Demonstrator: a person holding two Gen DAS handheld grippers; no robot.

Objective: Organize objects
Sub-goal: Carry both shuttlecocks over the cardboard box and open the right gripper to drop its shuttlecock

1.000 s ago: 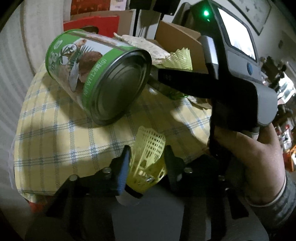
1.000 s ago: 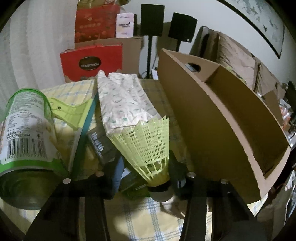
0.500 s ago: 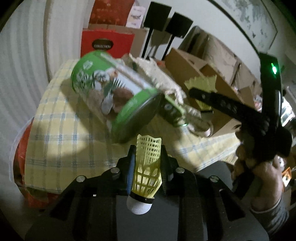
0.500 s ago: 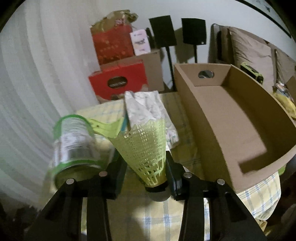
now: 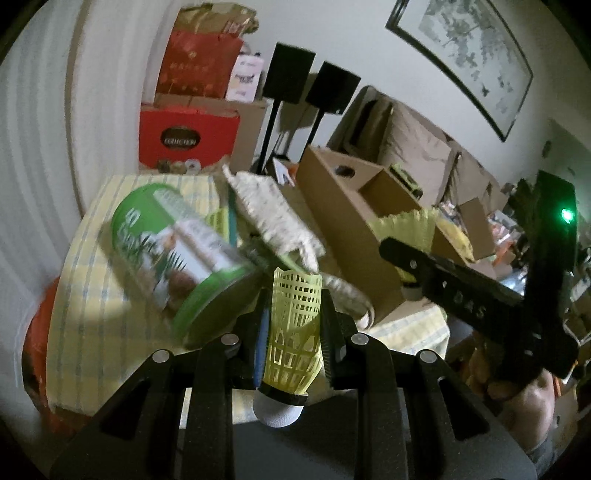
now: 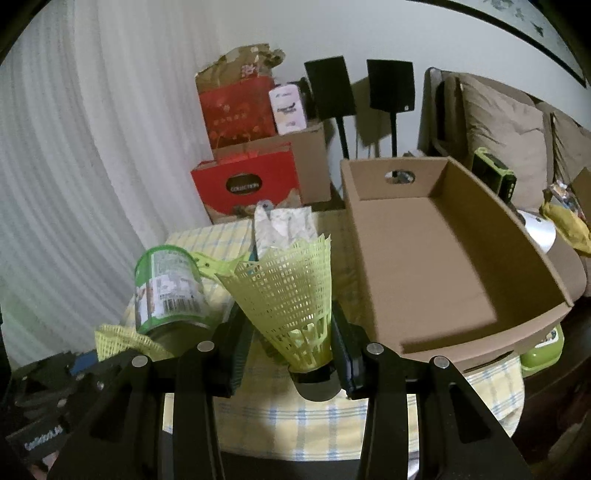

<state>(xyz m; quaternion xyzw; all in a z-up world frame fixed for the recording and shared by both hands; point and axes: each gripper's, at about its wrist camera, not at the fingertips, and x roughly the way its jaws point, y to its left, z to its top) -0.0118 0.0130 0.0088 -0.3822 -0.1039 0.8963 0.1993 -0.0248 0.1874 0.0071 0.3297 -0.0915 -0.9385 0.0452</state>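
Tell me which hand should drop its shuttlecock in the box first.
Right, probably. Its tool holds a shuttlecock right beside the open box. The left tool sits farther off behind the can.

A pale wall (image 6: 388, 33) closes the back of the room, with a white pleated curtain (image 6: 74, 166) hanging at its left. A dark-framed picture (image 5: 476, 55) hangs on the wall. Two black speakers on thin stands (image 6: 328, 88) rise before it, beside stacked red gift boxes (image 6: 247, 184) and a brown carton (image 6: 310, 162). A sofa with beige cushions (image 6: 498, 125) fills the right side. The counter (image 6: 295, 424) wears a yellow checked cloth. The light is dim and soft.
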